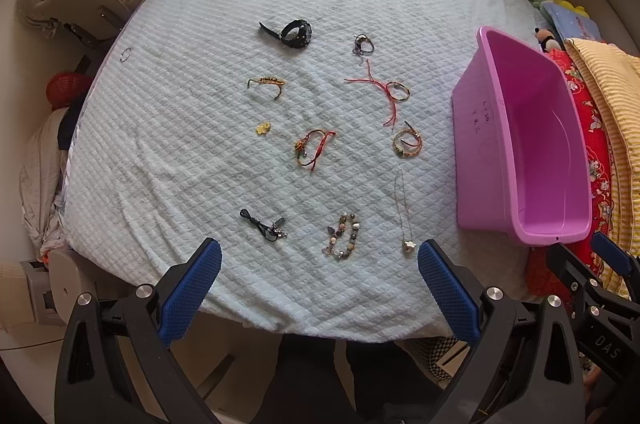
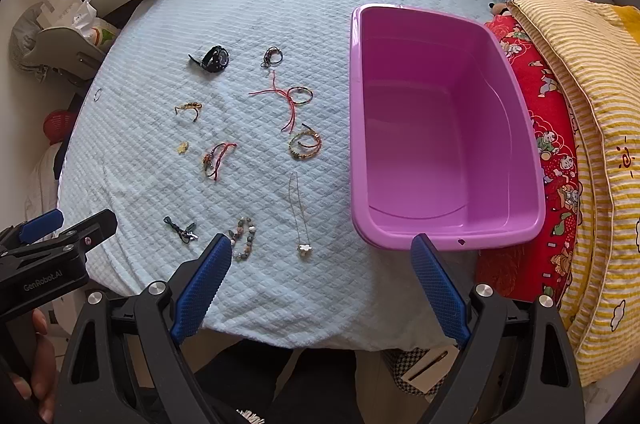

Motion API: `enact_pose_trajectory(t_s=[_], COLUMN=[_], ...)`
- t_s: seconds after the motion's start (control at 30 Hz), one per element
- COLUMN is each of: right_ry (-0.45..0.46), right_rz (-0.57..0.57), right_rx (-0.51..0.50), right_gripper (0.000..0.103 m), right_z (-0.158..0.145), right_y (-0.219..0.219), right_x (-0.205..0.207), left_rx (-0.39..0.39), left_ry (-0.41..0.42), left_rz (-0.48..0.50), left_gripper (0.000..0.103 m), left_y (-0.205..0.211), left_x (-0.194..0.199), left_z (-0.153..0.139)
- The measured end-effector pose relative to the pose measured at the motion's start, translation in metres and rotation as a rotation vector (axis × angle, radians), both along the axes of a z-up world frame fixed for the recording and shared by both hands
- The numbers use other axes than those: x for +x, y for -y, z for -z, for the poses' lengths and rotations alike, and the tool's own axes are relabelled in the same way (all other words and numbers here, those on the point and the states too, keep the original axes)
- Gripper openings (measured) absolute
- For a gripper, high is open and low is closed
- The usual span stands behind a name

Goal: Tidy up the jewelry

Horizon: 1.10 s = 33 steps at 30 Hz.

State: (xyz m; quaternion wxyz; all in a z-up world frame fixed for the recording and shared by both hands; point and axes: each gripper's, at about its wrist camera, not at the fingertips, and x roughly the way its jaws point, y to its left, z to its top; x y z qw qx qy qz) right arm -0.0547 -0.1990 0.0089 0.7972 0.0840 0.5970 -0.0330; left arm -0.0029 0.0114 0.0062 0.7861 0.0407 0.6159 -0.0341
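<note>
Purple plastic forms the tub [image 2: 440,128], which sits empty at the right side of the blanket [image 1: 200,152]. All jewelry lies loose on the blanket to the tub's left, none of it in the tub yet.

Both claws point steeply down over the near edge of the bed. The left gripper [image 1: 320,264] stands wide with nothing between its pads; the right gripper [image 2: 322,260] likewise stands wide and empty.

Nearest pieces form a front row:
- The bead bracelet [image 1: 342,236] lies just ahead of the left gripper, between its fingers' lines, long axis running away from the claw.
- The black cord charm [image 1: 264,228] lies ahead and left of the left gripper.
- The chain necklace [image 2: 300,212] lies straight ahead of the right gripper, long axis running away from it, pendant at the near end.

Judgement: the right gripper is nearer the necklace and the tub; the left is nearer the bracelet.
</note>
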Motion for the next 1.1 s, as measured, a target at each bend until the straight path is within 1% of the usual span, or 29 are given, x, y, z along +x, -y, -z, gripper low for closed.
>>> enact_pose_trajectory(t_s=[0.33, 1.1], right_ry=[0.0, 0.001], right_rz=[-0.008, -0.008], right_rx=[0.0, 0.002], right_gripper=[0.087, 0.087], right_z=[0.0002, 0.0014], right_y=[-0.0003, -0.0005], right_x=[0.0021, 0.0017], left_rx=[0.005, 0.007], left_ry=[0.023, 0.027], left_rz=[0.006, 0.008], left_gripper=[0.097, 0.097], left_y=[0.0023, 0.004], left_x=[-0.0008, -0.0004], left_z=[-0.004, -0.004])
